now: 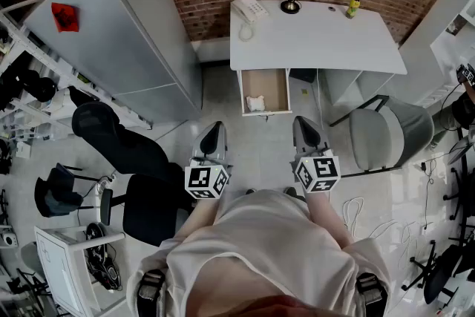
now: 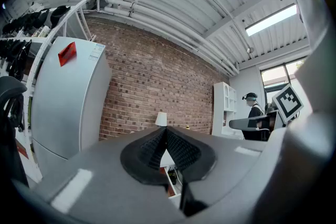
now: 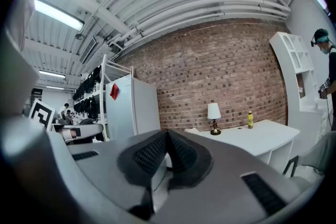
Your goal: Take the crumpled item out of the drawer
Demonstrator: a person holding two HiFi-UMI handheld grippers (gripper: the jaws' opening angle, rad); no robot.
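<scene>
Where the drawer [image 1: 269, 84] gapes, crumpled item [image 1: 255, 103] lies.

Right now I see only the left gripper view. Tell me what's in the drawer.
Observer: The head view shows the drawer pulled open under the desk. One crumpled item lies in the corner nearest you, on the left.
Operator: Give me the right gripper's state.
Observer: The right gripper is shut, with nothing between its jaws.
Operator: Say where my grippers are relative to the drawer.
Observer: Both are short of it. The left gripper and the right one hover over the floor in front of the drawer, touching nothing.
</scene>
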